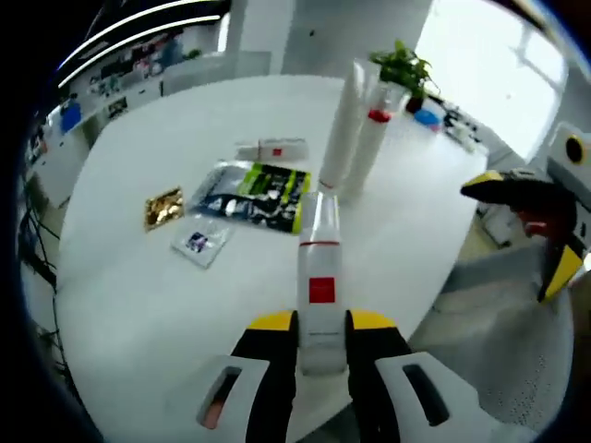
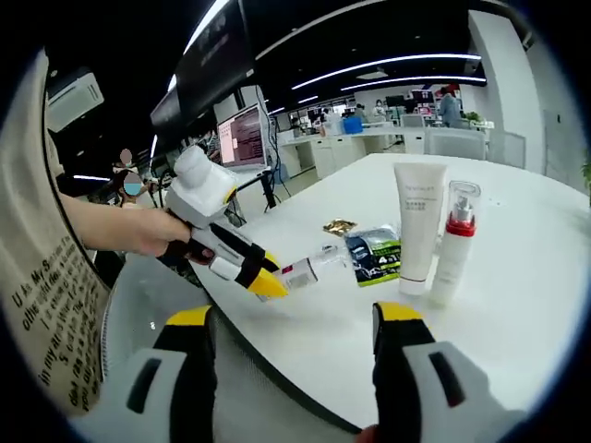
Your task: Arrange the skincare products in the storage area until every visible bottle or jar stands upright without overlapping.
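Yellow-tipped jaws of the left hand-held gripper (image 1: 322, 325) are closed on a clear bottle with a red label (image 1: 319, 277), held lying flat at the near edge of the white round worktop (image 1: 138, 305), while the right hand-held gripper (image 2: 295, 323) hangs off that edge with its jaws spread wide and nothing between them. Farther in lie a small clear sachet (image 1: 200, 242), a gold sachet (image 1: 164, 207), a black-and-green packet (image 1: 254, 194) and a white tube with a red mark (image 1: 272, 149). Beyond these, toward the far edge, a tall white tube (image 2: 417, 226) and a red-collared pump bottle (image 2: 454, 242) stand upright just beside each other.
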